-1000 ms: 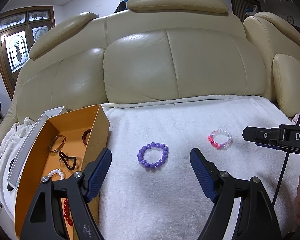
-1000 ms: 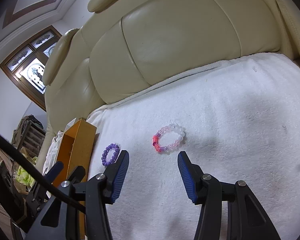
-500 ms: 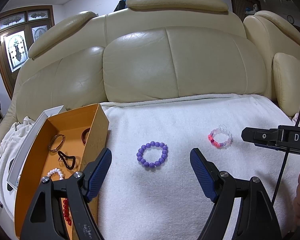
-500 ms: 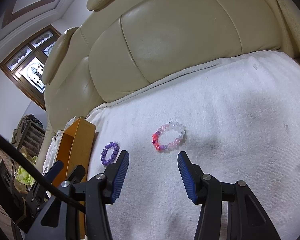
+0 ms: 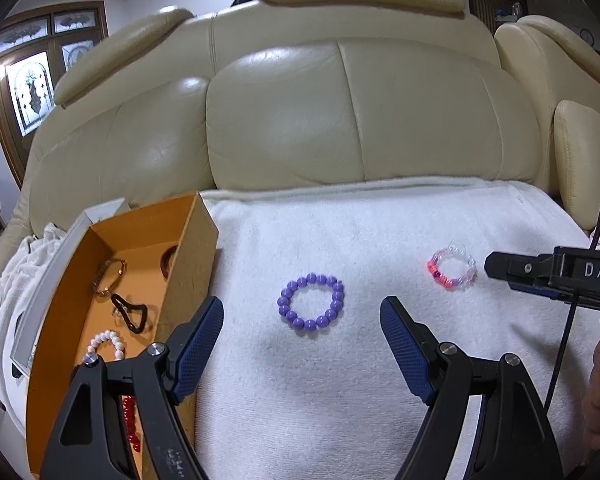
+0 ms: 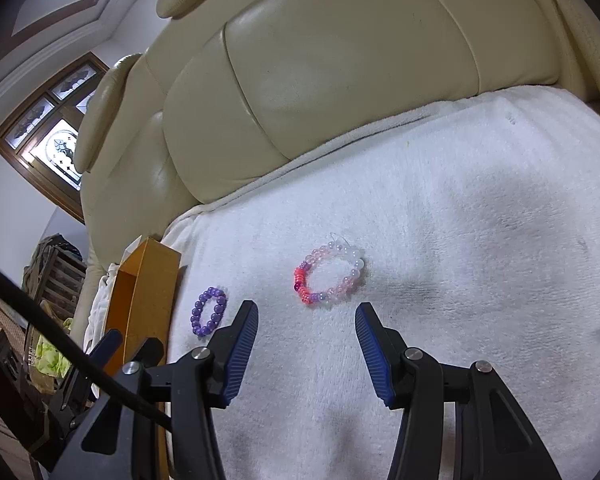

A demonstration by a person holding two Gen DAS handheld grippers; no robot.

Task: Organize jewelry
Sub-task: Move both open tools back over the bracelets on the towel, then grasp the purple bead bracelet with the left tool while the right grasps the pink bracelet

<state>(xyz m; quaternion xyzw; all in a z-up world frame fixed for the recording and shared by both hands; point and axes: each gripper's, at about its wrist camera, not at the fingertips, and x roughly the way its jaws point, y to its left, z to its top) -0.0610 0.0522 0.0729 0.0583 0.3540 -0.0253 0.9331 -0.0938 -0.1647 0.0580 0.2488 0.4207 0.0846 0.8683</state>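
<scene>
Lying loose on the towel [image 5: 380, 420], the purple bracelet [image 5: 310, 301] and pink bracelet [image 6: 329, 276] await boxing; several pieces fill the orange box [image 5: 188, 264], both the left gripper [image 5: 302, 344] and right gripper [image 6: 306, 344] gaping empty.

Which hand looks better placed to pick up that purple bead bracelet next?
Probably the left. The left gripper is open with the purple bracelet lying just ahead between its fingers, beside the orange box. The right gripper faces the pink and white bracelet instead.

Both wrist views close, angled down, sharing the white towel [image 5: 340, 400]
</scene>
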